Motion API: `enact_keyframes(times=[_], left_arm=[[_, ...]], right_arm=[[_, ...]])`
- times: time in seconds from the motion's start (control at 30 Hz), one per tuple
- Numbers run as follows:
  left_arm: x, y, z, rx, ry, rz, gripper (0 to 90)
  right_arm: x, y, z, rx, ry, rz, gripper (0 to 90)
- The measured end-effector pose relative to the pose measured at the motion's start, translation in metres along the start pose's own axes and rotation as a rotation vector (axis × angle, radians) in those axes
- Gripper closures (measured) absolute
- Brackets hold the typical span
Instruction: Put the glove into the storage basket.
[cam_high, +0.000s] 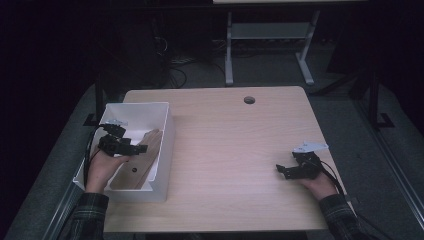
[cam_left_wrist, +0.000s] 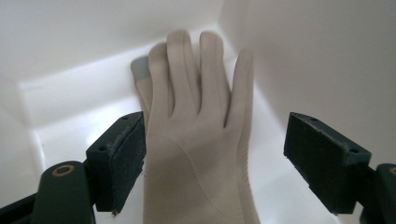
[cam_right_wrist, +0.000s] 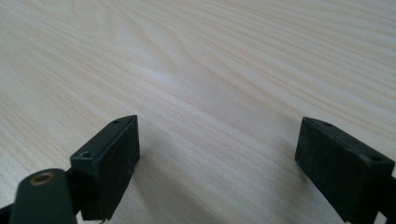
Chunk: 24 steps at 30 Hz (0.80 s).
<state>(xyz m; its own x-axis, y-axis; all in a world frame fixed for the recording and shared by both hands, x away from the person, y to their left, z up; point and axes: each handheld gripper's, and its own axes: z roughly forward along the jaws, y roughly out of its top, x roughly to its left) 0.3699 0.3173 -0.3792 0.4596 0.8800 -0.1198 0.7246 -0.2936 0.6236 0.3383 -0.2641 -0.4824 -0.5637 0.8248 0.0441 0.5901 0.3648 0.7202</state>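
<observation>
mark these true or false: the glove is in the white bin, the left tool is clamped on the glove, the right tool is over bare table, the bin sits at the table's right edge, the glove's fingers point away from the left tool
1. The glove lies in the white bin. True.
2. The left tool is clamped on the glove. False: its jaws stand wide open; the glove lies between them, and the right pad is clear of it.
3. The right tool is over bare table. True; its jaws are open with nothing between.
4. The bin sits at the table's right edge. False: it sits at the left edge.
5. The glove's fingers point away from the left tool. True.
</observation>
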Motion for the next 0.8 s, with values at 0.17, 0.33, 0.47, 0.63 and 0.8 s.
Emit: enact_keyframes(times=[0.17, 0.33, 0.47, 0.63, 0.8], left_arm=[[-0.006, 0.012, -0.012, -0.037, -0.014, 0.015, 19.3], [-0.016, 0.024, -0.025, -0.082, -0.043, 0.026, 18.1], [-0.029, 0.035, -0.034, -0.121, -0.087, 0.048, 17.6], [-0.051, 0.047, -0.040, -0.157, -0.139, 0.073, 17.5], [-0.076, 0.057, -0.040, -0.173, -0.178, 0.115, 17.5]], right_arm=[[0.000, 0.000, 0.000, 0.000, 0.000, 0.000, 13.2], [0.000, 0.000, 0.000, 0.000, -0.002, 0.001, 13.2], [0.000, 0.000, 0.000, 0.000, -0.003, 0.001, 13.2], [0.000, 0.000, 0.000, 0.001, -0.003, 0.002, 13.2], [0.000, 0.000, 0.000, 0.000, -0.003, 0.001, 13.2]])
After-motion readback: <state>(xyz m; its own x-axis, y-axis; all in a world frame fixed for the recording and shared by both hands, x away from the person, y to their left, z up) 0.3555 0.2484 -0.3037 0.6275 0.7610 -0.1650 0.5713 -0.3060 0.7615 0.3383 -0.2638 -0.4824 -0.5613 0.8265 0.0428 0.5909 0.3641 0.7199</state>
